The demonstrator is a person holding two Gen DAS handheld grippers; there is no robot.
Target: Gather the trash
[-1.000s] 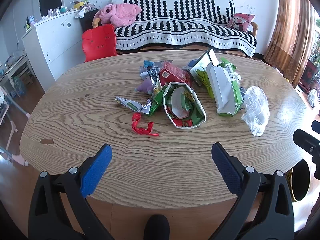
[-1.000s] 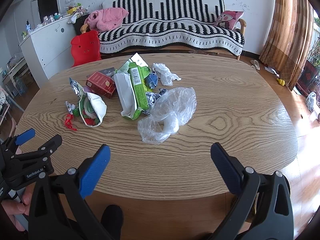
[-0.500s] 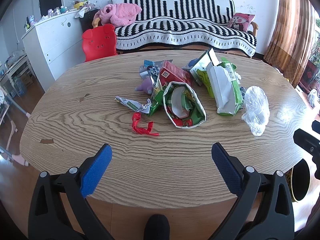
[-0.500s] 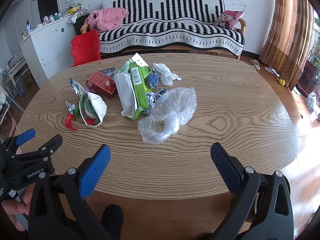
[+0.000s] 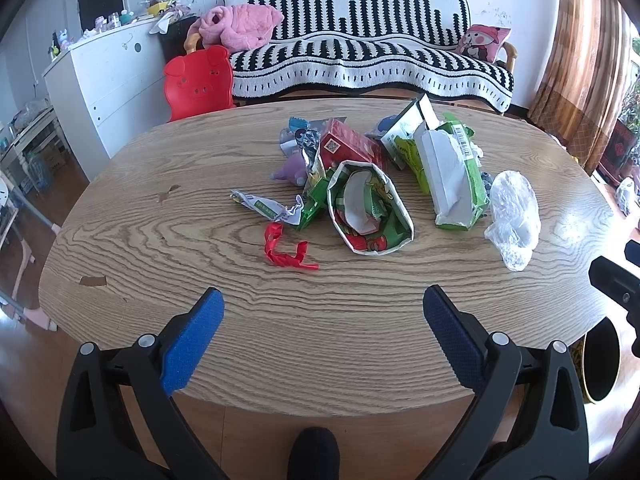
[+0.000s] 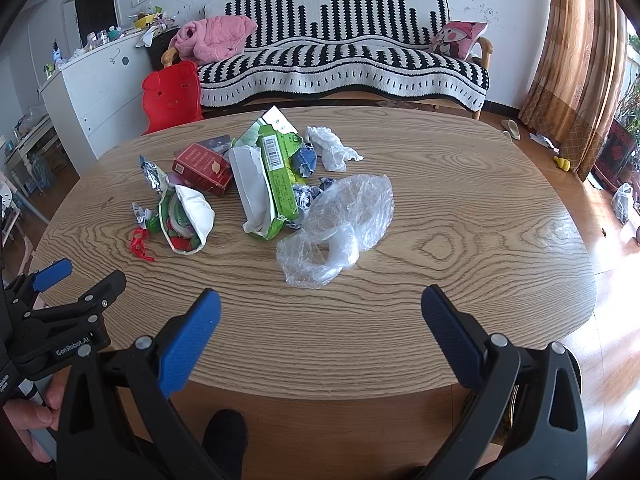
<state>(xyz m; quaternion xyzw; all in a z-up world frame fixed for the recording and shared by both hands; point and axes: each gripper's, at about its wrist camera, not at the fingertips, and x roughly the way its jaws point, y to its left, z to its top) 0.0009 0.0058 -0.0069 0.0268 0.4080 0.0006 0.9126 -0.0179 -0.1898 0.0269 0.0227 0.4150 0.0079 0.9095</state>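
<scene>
An oval wooden table (image 5: 208, 240) holds a loose pile of trash near its middle, seen from two cameras held low at the near edge. The left gripper (image 5: 323, 336) hangs over the near edge with its two blue-padded fingers spread wide apart, holding nothing. The right gripper (image 6: 320, 334) sits the same way, fingers wide apart and empty, with the left tool visible at its lower left, held by a hand (image 6: 30, 420). In the pile, a red twisted wrapper (image 5: 286, 250) lies closest to the left gripper, apart from the rest. Just beyond it is a crumpled white and green wrapper (image 5: 266, 208), and beside that an open red and green snack bag (image 5: 370, 216) lying on its side with its mouth facing the camera. A red box (image 5: 348, 146) lies behind the snack bag. A tall green and white bag (image 5: 452, 176) lies to the right, and a clear plastic bag (image 6: 340, 228) sits crumpled at the right end of the pile, nearest the right gripper. A white tissue (image 6: 332, 148) lies at the far side. Behind the table stand a black and white striped sofa (image 5: 372, 56), a red pig-shaped chair (image 5: 198, 80), and a white cabinet (image 5: 108, 76).
</scene>
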